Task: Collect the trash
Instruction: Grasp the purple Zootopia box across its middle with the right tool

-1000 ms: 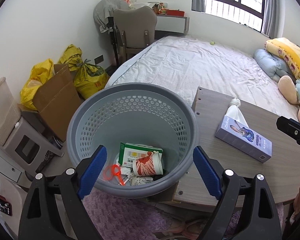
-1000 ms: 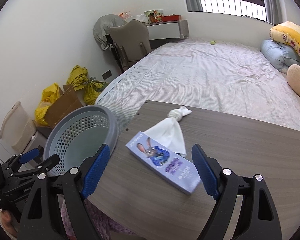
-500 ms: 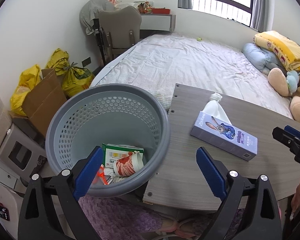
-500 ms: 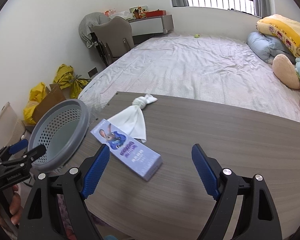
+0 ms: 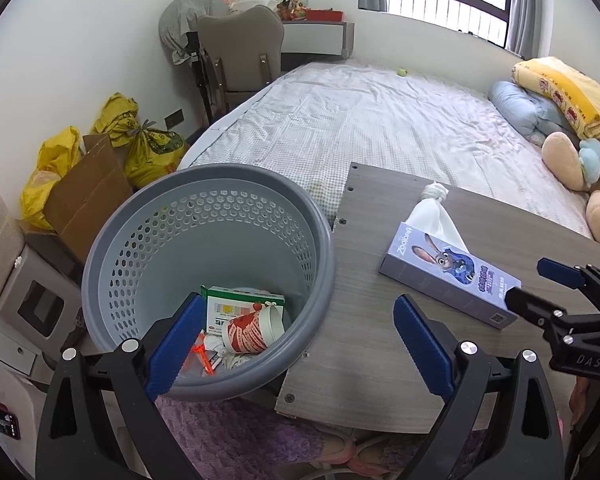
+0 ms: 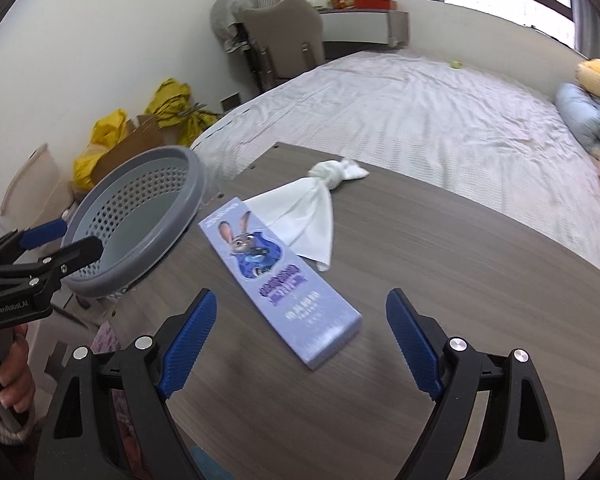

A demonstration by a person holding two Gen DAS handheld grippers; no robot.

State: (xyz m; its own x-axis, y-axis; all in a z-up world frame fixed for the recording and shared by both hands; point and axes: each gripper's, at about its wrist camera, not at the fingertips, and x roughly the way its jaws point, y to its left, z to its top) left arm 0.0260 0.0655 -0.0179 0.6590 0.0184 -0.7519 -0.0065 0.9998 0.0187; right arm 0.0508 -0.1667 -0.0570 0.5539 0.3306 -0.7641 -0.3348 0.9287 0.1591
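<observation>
My left claw [image 5: 296, 342] is a black frame with two long fingers, each faced with a ribbed blue pad [image 5: 175, 346] and dotted with round silver screws. My right claw [image 6: 300, 344] is built the same (seen side-on from the left camera, its body carries pale letters, "DAS"). The left one's body reads "GenRobot.AI". A twisted pale cord loops under my left hand [image 6: 14, 376].

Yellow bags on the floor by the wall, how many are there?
3. One yellow bag sits behind the cardboard box, another against the wall, and a tied one beside the bed. More may be hidden behind the box.
</observation>
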